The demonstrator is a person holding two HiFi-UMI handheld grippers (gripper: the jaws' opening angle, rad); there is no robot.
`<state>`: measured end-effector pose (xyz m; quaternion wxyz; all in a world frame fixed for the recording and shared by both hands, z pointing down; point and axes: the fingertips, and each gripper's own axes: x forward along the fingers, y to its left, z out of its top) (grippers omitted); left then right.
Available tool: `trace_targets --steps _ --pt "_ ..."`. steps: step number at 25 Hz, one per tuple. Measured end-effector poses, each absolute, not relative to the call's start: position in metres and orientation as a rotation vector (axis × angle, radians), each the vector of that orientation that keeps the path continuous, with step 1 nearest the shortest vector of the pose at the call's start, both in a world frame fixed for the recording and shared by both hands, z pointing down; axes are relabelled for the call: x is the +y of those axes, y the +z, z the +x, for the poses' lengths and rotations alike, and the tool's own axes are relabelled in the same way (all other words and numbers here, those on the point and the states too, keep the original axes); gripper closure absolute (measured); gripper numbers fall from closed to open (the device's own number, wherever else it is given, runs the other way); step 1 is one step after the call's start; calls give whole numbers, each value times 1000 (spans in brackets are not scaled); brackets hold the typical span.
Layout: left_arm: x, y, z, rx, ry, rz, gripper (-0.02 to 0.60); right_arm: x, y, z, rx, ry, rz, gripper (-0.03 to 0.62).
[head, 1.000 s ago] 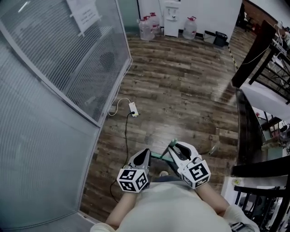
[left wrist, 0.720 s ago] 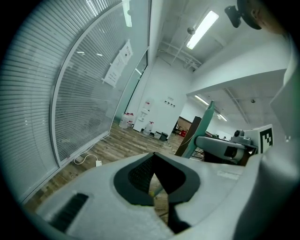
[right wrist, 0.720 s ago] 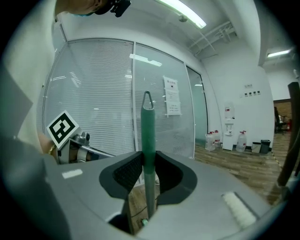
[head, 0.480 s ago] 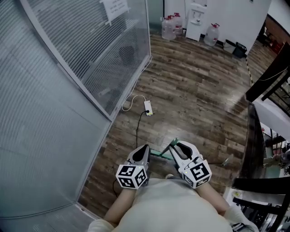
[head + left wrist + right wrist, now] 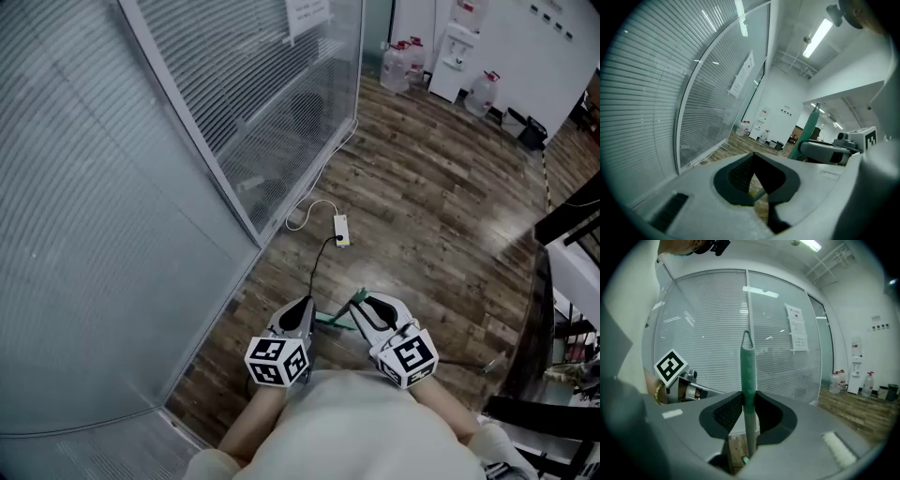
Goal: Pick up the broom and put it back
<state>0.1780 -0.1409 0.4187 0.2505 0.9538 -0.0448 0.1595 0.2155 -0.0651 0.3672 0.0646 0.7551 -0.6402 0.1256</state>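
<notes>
- Green at its grip and grey lower down, the broom (image 5: 746,376) stood upright off the wooden floor (image 5: 441,216), close in front of the person's body.
- The right hand-held gripper (image 5: 748,397) was clamped on it, one pad on either side, just where the green grip gave way to the bare shaft. The looped top end rose above the jaws.
- In the head view a green length of the broom ran across towards the left hand-held gripper (image 5: 753,157), just beside the right one.
- The left jaws met at their tips. A thin pale shaft showed in the gap behind them, and I could not tell if the pads pressed on it.
- A white power strip (image 5: 341,230) lay on the floor ahead, its cable trailing towards a glass partition with blinds (image 5: 141,187).
- Water bottles (image 5: 403,66) stood by the far wall.
</notes>
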Motion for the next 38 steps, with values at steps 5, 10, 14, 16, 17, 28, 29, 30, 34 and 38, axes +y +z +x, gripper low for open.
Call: trace_targets --steps 5,10,14,16,17,28,29,30,34,38 --pt "-188 422 162 -193 403 2580 581 -117 373 201 -1998 384 2187 499" --pt "-233 429 135 -274 370 2562 581 -167 385 179 -2059 385 2093 499" --pt "-271 433 108 -348 349 2536 581 -209 391 164 -2100 395 2029 499" --pt "-290 435 95 -382 341 2529 581 -229 397 157 -2110 408 2005 499" --pt "-299 436 88 -399 338 2527 581 -238 400 153 -2113 417 1993 499" --pt "-381 456 12 -590 324 2471 581 -318 435 99 -2176 457 1827 499" --pt "-385 457 6 -608 324 2464 581 -325 436 95 -2185 456 1812 499" --pt "-389 458 0 -627 323 2456 581 -331 437 91 -2193 455 1800 499" --pt "-402 467 -22 -709 321 2418 581 -356 445 77 -2225 457 1754 499" --pt "-414 482 -34 -778 320 2380 581 -379 460 68 -2249 462 1698 499"
